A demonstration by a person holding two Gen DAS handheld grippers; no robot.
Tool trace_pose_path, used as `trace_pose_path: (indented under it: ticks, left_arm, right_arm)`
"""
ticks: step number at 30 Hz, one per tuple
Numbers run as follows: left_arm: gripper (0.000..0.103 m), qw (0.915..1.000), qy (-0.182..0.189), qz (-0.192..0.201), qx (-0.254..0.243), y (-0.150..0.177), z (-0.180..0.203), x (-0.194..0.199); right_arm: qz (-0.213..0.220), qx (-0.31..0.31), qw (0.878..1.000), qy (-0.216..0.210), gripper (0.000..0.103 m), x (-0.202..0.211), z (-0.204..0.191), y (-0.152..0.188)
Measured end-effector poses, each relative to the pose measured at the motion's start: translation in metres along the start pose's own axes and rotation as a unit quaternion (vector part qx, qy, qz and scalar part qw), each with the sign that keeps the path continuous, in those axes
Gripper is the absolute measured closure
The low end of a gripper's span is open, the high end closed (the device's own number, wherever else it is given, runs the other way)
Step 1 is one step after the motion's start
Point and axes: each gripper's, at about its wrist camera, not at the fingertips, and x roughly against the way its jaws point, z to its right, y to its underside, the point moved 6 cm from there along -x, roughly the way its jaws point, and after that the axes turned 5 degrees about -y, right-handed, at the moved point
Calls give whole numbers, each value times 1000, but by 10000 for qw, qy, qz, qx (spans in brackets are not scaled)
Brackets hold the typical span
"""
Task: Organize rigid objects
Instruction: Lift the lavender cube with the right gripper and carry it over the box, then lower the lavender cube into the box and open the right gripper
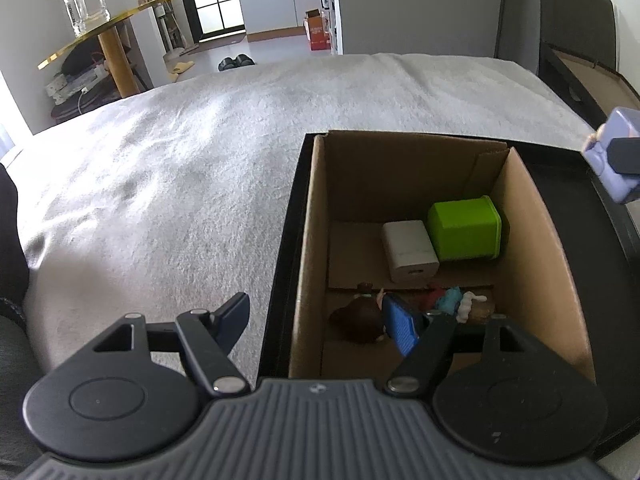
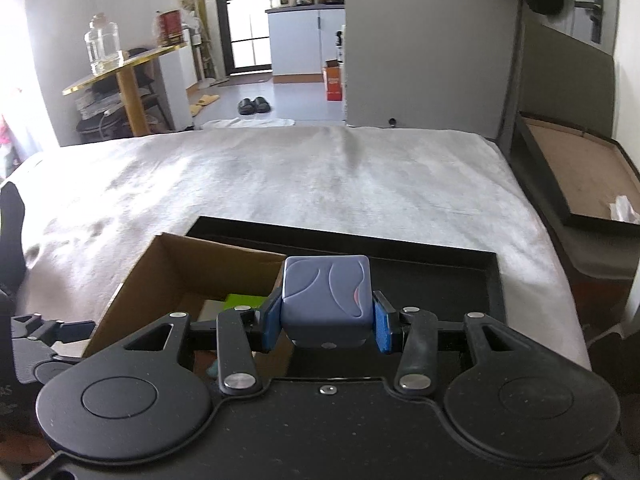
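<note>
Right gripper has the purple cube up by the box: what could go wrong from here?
The lavender rounded cube is pinched only at its sides by the right gripper; it might slip. The open cardboard box already holds a green plastic tub, a white block and figurines, so a drop could knock them.

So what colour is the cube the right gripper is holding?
The cube is a muted blue-purple with faint curved lines and a small reddish mark, clearest in the right wrist view.

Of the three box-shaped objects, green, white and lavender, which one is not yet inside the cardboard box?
The lavender cube: the right hand-held gripper holds it above the black tray, while the green box and white box lie in the cardboard box.
</note>
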Motion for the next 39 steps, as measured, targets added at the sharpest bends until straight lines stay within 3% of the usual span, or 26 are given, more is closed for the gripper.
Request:
trace_pose_path:
  ticks: [6, 9, 11, 17, 26, 39]
  left_arm:
    - [38, 9997, 170, 170, -61, 2, 2, 6]
    - [50, 9995, 250, 196, 0, 3, -1, 7]
    - [64, 9994, 305, 176, 45, 4, -3, 6]
    - [83, 9990, 383, 188, 106, 7, -8, 5]
    - [94, 9984, 439, 233, 268, 8, -17, 6]
    - [94, 9972, 526, 161, 498, 8, -22, 1]
  right_arm:
    - [-16, 111, 9998, -136, 60, -4, -21, -5]
    - [-33, 174, 9996, -237, 60, -5, -34, -5]
    - [-59, 221, 9993, -303, 59, -7, -42, -5]
    - [-211, 232, 9982, -512, 59, -12, -59, 1]
    - [-394, 136, 9964, -732, 59, -31, -76, 5]
    - [-656, -111, 9918, -1092, 59, -66, -95, 7]
